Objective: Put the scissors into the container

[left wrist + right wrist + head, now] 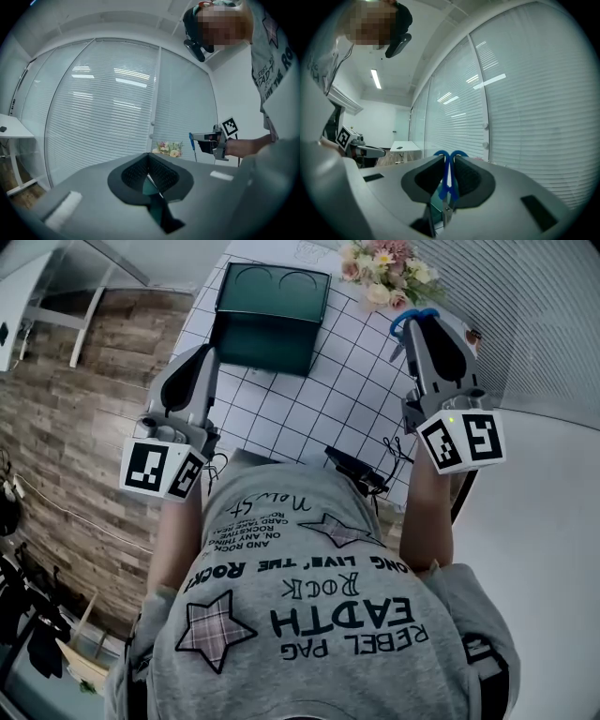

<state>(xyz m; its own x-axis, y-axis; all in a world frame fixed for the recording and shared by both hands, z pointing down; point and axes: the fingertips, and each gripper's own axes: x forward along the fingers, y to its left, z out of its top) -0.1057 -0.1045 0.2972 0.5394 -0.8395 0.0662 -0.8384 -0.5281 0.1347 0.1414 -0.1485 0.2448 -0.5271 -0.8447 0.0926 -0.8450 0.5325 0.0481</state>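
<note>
left hand-held gripper [149, 161] jaws together (nothing between), blinds [108, 103] beyond, flowers [168, 148], right hand-held gripper [197, 137] with scissors [191, 144]

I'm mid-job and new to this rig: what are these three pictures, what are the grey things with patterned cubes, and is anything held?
No robot here: a person holds a grey two-jaw gripper in each hand; the marker cubes are part of them. The head view looks down from the person's head; the other two cameras ride on the grippers, looking along their jaws. On the white grid-patterned table stand a dark green rectangular container and a bunch of pale flowers. The right gripper is shut on the blue-handled scissors, not yet in the container. The left gripper is shut and empty.
</note>
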